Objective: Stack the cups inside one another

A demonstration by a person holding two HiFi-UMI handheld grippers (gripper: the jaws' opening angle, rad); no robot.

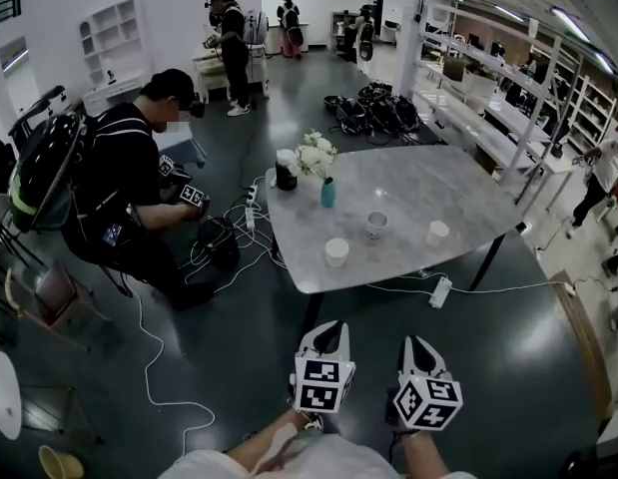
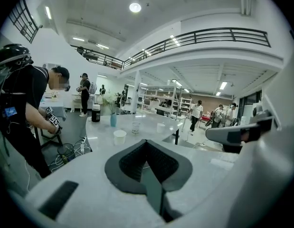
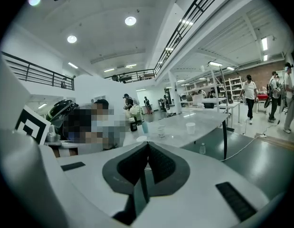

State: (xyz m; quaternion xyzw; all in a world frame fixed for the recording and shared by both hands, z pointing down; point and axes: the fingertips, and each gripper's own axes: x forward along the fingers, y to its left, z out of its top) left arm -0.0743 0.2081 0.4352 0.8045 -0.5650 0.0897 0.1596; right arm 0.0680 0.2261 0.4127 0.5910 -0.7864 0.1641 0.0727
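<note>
On the grey table [image 1: 418, 190], three cups stand upright and apart, none nested: a white cup [image 1: 336, 251] near the front edge, a patterned cup [image 1: 376, 226] just behind it, and another white cup [image 1: 438, 233] to the right. Farther back, a teal vase [image 1: 328, 192] holds white flowers [image 1: 315, 154], beside a dark canister [image 1: 286, 170]. The left gripper [image 1: 331, 335] and right gripper [image 1: 416, 352] hang short of the table, jaws pressed together on nothing.

Hand-held gripper [image 2: 147, 142] jaws together, empty; cups [image 2: 119, 137] on table [image 2: 103, 133] ahead.

Bright ceiling lights [image 3: 130, 20] illuminate evenly; fisheye bending and dark vignette corners mark both gripper views.
</note>
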